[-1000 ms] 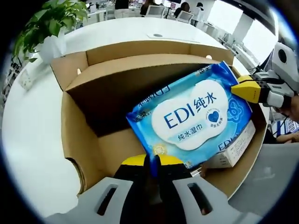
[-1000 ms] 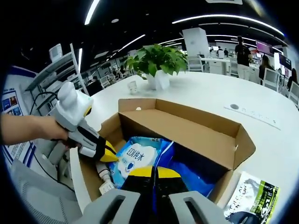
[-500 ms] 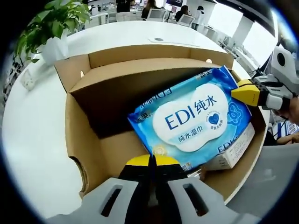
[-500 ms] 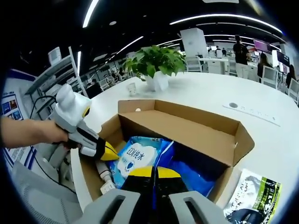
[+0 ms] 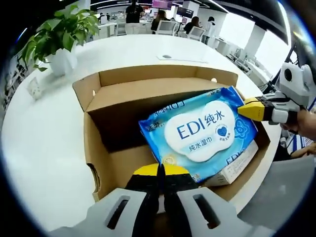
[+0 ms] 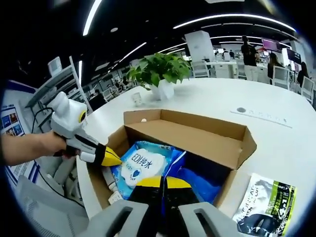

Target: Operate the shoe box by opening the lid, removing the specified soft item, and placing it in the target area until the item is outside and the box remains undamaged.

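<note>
An open cardboard box [image 5: 123, 79] stands on a white round table. A blue wet-wipes pack [image 5: 202, 131] lies tilted over the box's inside. At the bottom of the left gripper view my left gripper [image 5: 160, 173] is shut on the pack's near edge. My right gripper [image 5: 249, 108] comes in from the right, its yellow tips pinching the pack's far corner. In the right gripper view the same pack [image 6: 143, 163] sits in the box [image 6: 197, 123]. There my right gripper [image 6: 163, 180] is shut on its blue edge, and the left gripper [image 6: 111, 158] holds the opposite corner.
A white carton [image 5: 237, 165] lies in the box under the pack. A potted plant [image 5: 59, 34] stands on the table behind the box. A black and green pouch [image 6: 264, 205] lies on the table beside the box. A person's hand [image 6: 44, 145] holds the left gripper.
Both cameras have drawn up and back, so the box looks smaller. The pack stays pinched between the two grippers and sits a little higher over the box.
</note>
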Available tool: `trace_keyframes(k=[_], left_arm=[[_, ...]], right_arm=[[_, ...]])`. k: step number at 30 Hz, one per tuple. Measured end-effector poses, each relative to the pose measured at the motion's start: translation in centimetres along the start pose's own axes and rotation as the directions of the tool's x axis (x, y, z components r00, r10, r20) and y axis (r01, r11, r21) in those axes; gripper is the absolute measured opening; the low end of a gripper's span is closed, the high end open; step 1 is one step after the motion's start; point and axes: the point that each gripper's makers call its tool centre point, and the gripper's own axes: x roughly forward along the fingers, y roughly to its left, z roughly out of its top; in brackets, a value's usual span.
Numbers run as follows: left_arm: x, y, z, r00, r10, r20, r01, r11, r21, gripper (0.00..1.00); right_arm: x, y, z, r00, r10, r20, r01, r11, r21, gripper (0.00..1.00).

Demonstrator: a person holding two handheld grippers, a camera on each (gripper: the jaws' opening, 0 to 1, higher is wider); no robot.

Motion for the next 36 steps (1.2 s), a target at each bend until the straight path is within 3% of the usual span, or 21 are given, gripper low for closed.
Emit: trace_keyframes(k=[17, 36], left_arm=[[-2.7, -2.4, 2.5, 0.996, -0.034, 0.088, 0.035, 0.999, -0.006, 0.00], [-3.8, -6.3, 5.0, 0.988, -0.085, 0.128, 0.084, 0.996, 0.012, 0.00]], right_arm=[[-2.9, -0.6, 1.0, 0.999, 0.009, 0.038, -0.011, 0.999, 0.043, 0.00], [-6.8, -2.4, 1.5, 0.998, -0.009, 0.067, 0.003, 0.995, 0.095, 0.00]])
